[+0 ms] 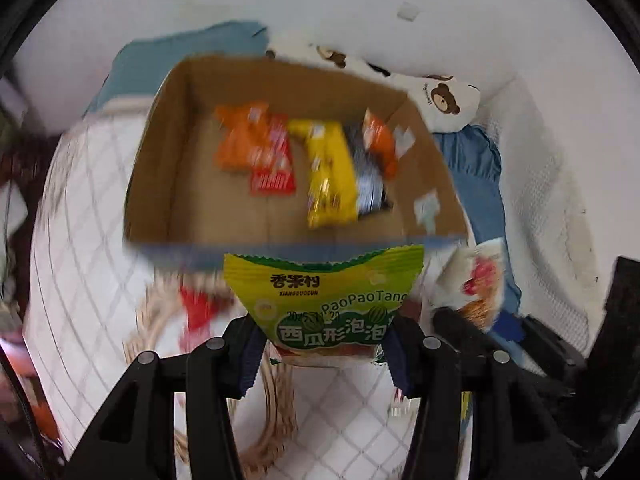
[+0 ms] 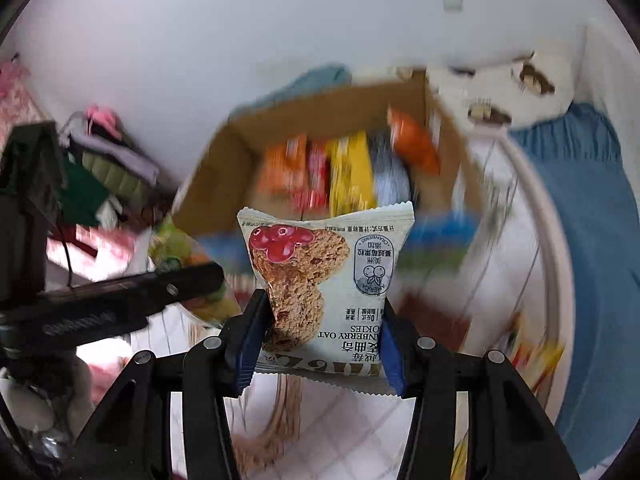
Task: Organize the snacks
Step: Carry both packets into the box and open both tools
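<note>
Two hand-held grippers, left [image 1: 324,344] clamping one green candy packet [image 1: 324,300], right [image 2: 320,344] clamping one cookie packet [image 2: 324,276], one cardboard box [image 1: 160,160].

So the whole setup sits on a bed with a white quilted cover [image 1: 92,240], diamond stitching all over. A brown cardboard box [image 1: 160,168] sits on it toward the far edge, by the wall. Beyond the box there's teal fabric [image 1: 136,64] and a white pillow with bear faces [image 1: 444,96]. A blue cloth [image 2: 592,208] lies along the right edge. Nearer in, a woven straw ring [image 1: 272,412] rests flat on the cover, too blurry to say more.
</note>
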`<state>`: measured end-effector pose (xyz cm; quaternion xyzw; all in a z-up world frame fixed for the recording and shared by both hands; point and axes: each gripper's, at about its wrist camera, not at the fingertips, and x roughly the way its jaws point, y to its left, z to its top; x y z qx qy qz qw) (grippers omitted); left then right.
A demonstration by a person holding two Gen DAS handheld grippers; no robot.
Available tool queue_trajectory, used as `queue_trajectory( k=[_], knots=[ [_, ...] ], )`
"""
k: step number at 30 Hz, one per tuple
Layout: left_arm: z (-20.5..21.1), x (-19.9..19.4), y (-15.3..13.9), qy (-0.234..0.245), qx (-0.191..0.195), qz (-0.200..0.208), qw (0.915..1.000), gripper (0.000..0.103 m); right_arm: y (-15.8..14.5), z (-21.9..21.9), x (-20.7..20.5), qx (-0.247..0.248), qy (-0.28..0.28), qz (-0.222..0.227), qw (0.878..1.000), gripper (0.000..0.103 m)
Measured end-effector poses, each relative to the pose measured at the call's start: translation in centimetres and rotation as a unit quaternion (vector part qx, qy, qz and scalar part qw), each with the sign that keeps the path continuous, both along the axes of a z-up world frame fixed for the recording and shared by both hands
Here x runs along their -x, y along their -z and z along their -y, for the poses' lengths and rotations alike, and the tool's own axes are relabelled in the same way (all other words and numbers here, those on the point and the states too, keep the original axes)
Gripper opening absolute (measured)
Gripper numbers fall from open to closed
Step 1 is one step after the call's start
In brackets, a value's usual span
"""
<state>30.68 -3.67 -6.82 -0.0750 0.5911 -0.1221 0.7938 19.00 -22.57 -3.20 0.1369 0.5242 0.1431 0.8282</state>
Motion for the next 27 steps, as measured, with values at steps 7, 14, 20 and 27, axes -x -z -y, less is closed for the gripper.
queue_trajectory(
  k=[7, 14, 20, 27],
  knots=[
    [2.3, -9.3, 2.8, 0.009, -0.016, -0.042, 0.999, 0.049, 0.7, 0.5, -11.1, 0.039, 0.017, 0.002, 0.999, 0.054],
    [3.7, -13.2, 8.1, 0.016, -0.027, -0.116, 0.9927, 0.049, 5.3, 0.4, -15.8, 0.053, -0.017, -0.076, 0.996, 0.054],
    [4.1, -12.7, 10.2, 0.033, -0.032, -0.156, 0.9866, 0.049, 9.1, -0.2, -16.4, 0.062, -0.049, -0.127, 0.989, 0.056],
    [2.3, -12.7, 10.7, 0.005, -0.012, -0.173, 0.9849, 0.075, 10.2, -0.6, -17.1, 0.069, -0.06, -0.166, 0.982, 0.095]
  ],
)
